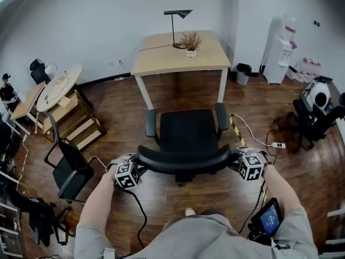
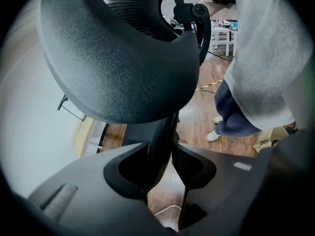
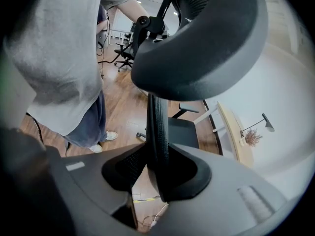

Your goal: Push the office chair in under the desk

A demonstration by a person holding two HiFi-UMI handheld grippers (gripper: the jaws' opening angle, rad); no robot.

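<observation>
A black office chair [image 1: 186, 134] stands on the wood floor, its seat facing the light wooden desk [image 1: 180, 55] and a short way in front of it. I stand behind the chair. My left gripper [image 1: 138, 167] is shut on the left edge of the backrest [image 2: 158, 136], and my right gripper [image 1: 237, 161] is shut on the right edge [image 3: 157, 127]. In both gripper views the mesh edge runs up between the jaws, with the curved headrest [image 2: 123, 58] [image 3: 206, 43] looming above. The chair's base is hidden under the seat.
A lamp [image 1: 177, 28] and a potted plant [image 1: 191, 43] stand on the desk. A second black chair [image 1: 67, 169] and wooden shelves [image 1: 75, 123] are at left. Cables and a power strip [image 1: 277, 144] lie right of the chair. A bin [image 1: 242, 73] and a water dispenser [image 1: 280, 55] stand at the back right.
</observation>
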